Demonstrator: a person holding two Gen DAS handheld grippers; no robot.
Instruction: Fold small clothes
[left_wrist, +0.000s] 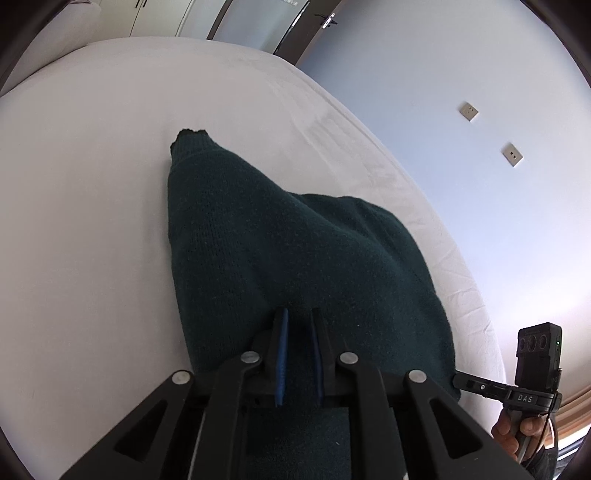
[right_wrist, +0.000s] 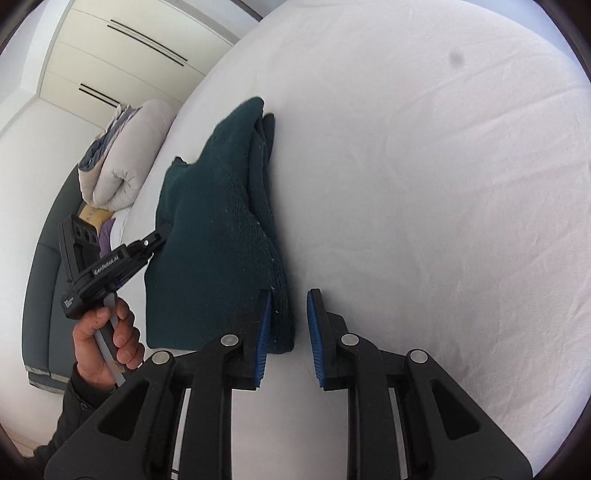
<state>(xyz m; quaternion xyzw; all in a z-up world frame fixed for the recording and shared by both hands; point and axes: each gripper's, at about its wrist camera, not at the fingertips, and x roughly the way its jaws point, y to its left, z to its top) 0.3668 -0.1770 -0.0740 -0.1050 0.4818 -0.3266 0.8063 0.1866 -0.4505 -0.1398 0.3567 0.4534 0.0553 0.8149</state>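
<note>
A dark green knitted garment (left_wrist: 288, 251) lies folded on the white bed sheet (left_wrist: 81, 206). My left gripper (left_wrist: 298, 325) is shut on the garment's near edge, with knit between the blue pads, and lifts that side. In the right wrist view the garment (right_wrist: 218, 236) stands up in a fold, and the left gripper (right_wrist: 155, 240) grips its left edge. My right gripper (right_wrist: 288, 306) is open; its left finger (right_wrist: 264, 325) touches the garment's near corner, the right finger (right_wrist: 314, 325) is over bare sheet.
The white sheet (right_wrist: 424, 184) covers the bed to the right. A rolled duvet (right_wrist: 122, 158) and a dark headboard (right_wrist: 40, 280) lie at the left. A wardrobe (right_wrist: 110, 48) stands behind. The bed's edge (left_wrist: 458, 266) runs along a pale wall with sockets (left_wrist: 511, 154).
</note>
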